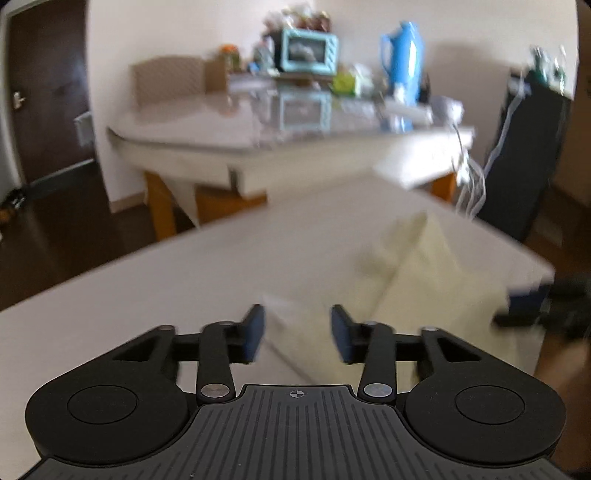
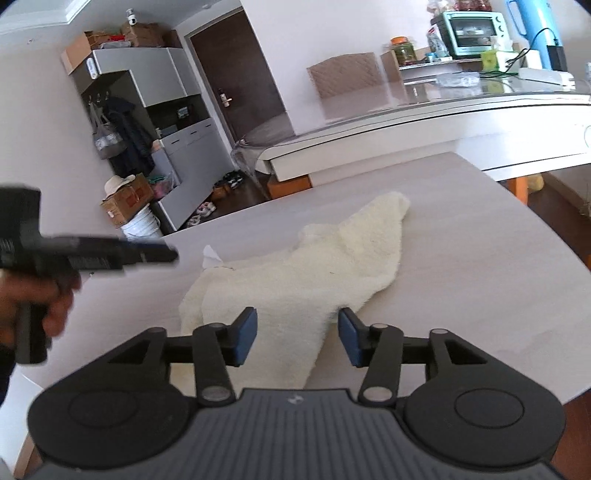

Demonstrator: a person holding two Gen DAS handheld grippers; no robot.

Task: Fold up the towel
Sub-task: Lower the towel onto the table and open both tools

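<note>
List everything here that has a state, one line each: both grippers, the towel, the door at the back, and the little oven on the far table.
left gripper: open, nothing between the pads
right gripper: open, over the towel's near end, not gripping it
towel: lying rumpled on the table, not folded neatly
door: closed
toaster oven: door shut
</note>
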